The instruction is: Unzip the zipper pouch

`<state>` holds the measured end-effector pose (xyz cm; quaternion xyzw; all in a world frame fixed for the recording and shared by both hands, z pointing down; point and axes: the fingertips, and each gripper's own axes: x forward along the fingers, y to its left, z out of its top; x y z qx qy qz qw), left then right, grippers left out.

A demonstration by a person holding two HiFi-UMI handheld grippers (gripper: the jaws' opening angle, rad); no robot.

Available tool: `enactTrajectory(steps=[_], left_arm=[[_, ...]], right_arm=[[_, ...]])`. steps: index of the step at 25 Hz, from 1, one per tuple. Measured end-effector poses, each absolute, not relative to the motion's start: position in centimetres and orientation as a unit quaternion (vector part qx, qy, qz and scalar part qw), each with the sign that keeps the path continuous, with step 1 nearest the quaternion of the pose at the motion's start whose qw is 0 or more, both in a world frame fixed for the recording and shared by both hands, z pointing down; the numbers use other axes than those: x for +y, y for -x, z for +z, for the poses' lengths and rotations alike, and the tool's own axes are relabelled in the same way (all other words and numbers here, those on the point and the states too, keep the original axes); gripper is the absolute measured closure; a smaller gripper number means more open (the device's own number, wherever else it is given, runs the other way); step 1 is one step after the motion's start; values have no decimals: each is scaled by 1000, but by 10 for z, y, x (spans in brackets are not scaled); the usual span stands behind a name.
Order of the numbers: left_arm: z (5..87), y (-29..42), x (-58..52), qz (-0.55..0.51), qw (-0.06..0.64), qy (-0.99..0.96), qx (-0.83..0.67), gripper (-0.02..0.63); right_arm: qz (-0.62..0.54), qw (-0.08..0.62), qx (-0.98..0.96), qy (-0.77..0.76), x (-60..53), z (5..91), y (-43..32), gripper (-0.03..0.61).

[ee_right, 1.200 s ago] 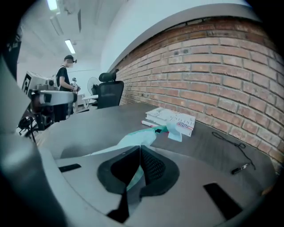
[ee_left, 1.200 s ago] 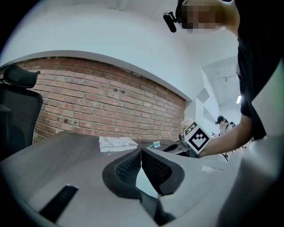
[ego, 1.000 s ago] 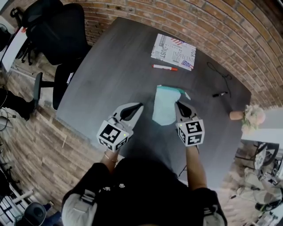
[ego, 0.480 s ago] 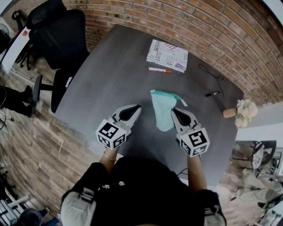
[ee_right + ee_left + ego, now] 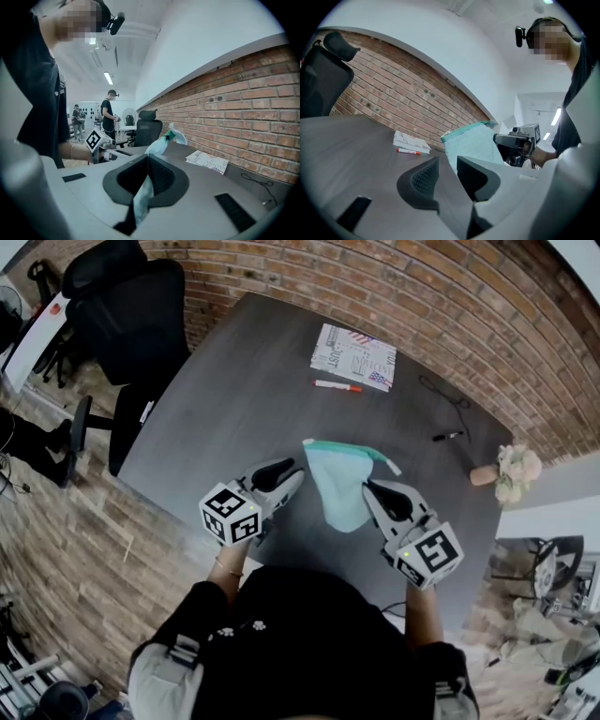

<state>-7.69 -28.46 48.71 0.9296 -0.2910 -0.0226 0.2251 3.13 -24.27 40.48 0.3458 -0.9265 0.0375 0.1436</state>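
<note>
The teal zipper pouch (image 5: 339,486) hangs off the dark table (image 5: 234,381), held up by its right edge. My right gripper (image 5: 368,487) is shut on that edge; in the right gripper view the fabric (image 5: 144,194) is pinched between the jaws (image 5: 147,161), and the pouch's zipper end (image 5: 168,136) sticks up beyond. My left gripper (image 5: 298,476) is at the pouch's left side. Its jaws have just been opening and stand apart (image 5: 449,172) with nothing pressed between them; the pouch (image 5: 471,143) shows just past the right finger (image 5: 476,176).
A printed booklet (image 5: 353,356) and a red marker (image 5: 337,386) lie at the table's far side, with a black cable (image 5: 448,404) to the right. A flower vase (image 5: 511,470) stands at the right edge. A black office chair (image 5: 122,306) is on the left.
The right gripper has risen and pulled back, lifting the pouch with it. The left gripper's jaws, shut before, now stand apart, and it has shifted closer to the pouch's left edge.
</note>
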Motion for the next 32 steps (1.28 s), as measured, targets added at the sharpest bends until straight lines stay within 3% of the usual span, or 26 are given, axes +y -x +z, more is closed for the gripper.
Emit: enactTrajectory(steps=[4,6,11,17,20,22,23,32], left_arm=[[483,68,-276,-57,272,-932,-233,453],[478,64,-272,-101,317,-924,-191,388],[455,64,-265,-186,338,-912,-140,379],[440,62,-262,-203,325,-914,-132,382],[439,63,-263,-192,309,-919,-150,422],[435,67,-263,-197,297,-920,-164,569],[432,68,-263,-201,289,-920,-169,590],[415,57,-262,-115,165,-952,-229,604]], right_arm=[[35,151,-930,-333,-229,399,-26,575],[39,142,-934,-325,-225,394,-24,575],[45,123,-942,-308,-215,387,-21,575],[44,129,-940,-314,-215,390,-22,575],[55,124,-936,-323,-215,393,-27,575],[60,127,-932,-334,-215,397,-32,575],[61,133,-929,-340,-215,401,-34,575],[37,200,-884,-420,-227,436,-58,538]])
